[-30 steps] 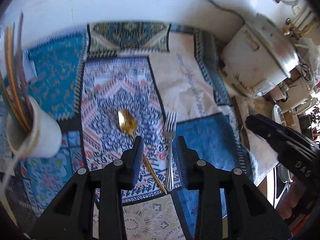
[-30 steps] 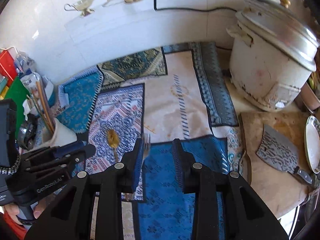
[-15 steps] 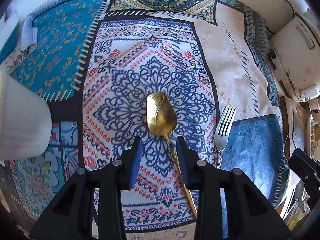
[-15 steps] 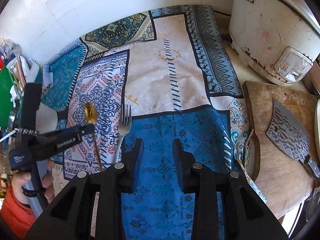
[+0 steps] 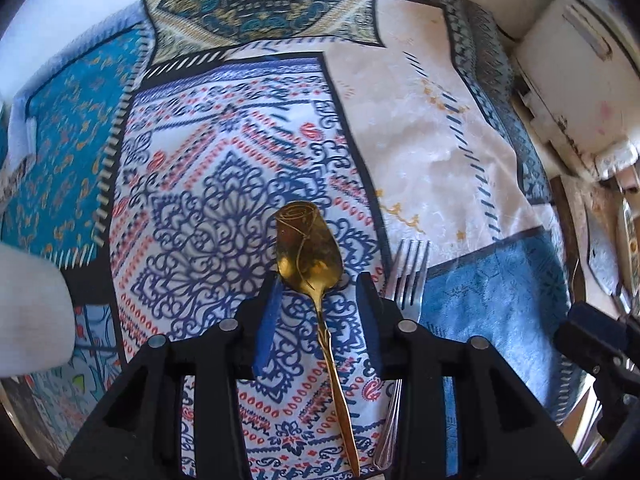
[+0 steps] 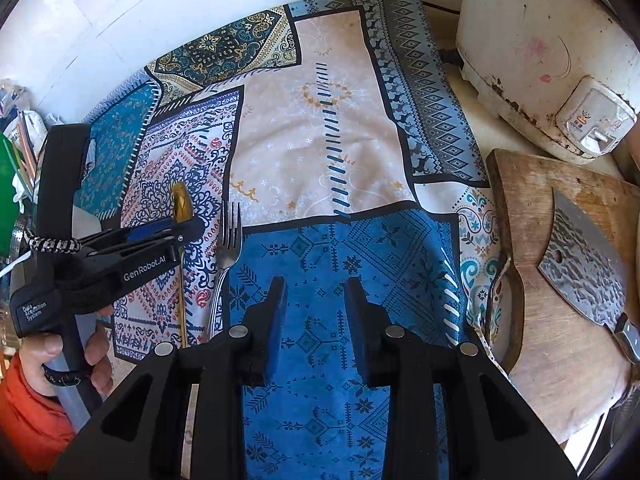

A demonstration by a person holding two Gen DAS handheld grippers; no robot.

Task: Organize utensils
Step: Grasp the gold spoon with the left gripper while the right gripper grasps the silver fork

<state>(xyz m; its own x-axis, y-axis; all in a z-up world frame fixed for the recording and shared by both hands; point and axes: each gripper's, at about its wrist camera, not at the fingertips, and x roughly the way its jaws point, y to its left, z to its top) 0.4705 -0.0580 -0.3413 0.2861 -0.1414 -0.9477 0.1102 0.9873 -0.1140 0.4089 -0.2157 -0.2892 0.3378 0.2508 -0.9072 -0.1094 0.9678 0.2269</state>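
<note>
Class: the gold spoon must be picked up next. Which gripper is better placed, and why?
Left. The left gripper hangs open straddling the gold spoon at its neck, jaws just widened. The right gripper is over bare blue cloth, beyond the fork.

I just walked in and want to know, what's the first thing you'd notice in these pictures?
The shiny gold spoon lies on the bright patterned cloth, its neck framed by the open left gripper, whose jaws have just been opening. A silver fork lies just beside it. On the wooden board at the right rests a big cleaver, by a worn white rice cooker.
</note>
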